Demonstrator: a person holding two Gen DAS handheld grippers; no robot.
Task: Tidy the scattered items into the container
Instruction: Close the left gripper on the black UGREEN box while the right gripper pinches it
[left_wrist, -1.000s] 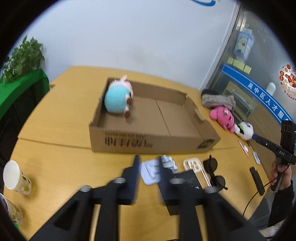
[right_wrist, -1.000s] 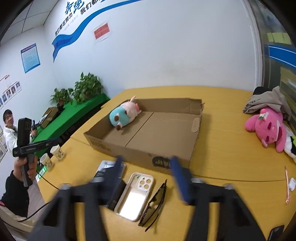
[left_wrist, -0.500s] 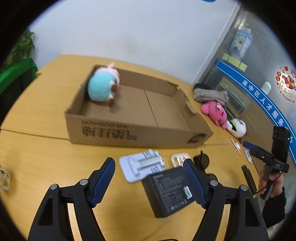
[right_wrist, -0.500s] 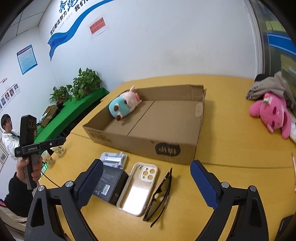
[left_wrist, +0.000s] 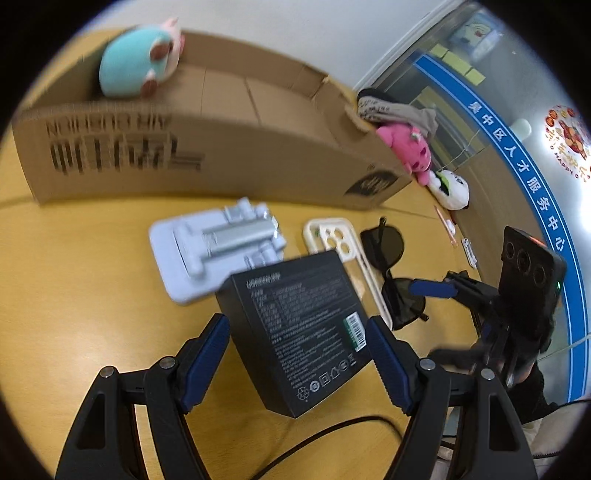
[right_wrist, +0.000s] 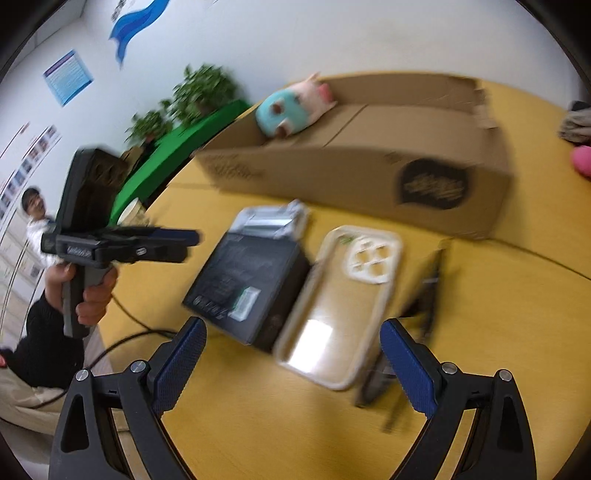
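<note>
A black product box lies flat on the yellow table, and my left gripper stands open astride it, its blue pads beside the box's edges. My right gripper is open wide just above a cream phone case, with black sunglasses to its right and the black box to its left. A white plastic stand lies behind the black box. Beyond them sits the open cardboard box, with a teal plush inside at its left end.
A pink plush, a white plush and a bundle of cloth lie right of the cardboard box. A black cable runs across the table's near edge. A paper cup, green plants and a person are at left.
Both grippers have opened from nearly shut to wide. Both have come down and tilted toward the table, so the black box and phone case now fill the views.
</note>
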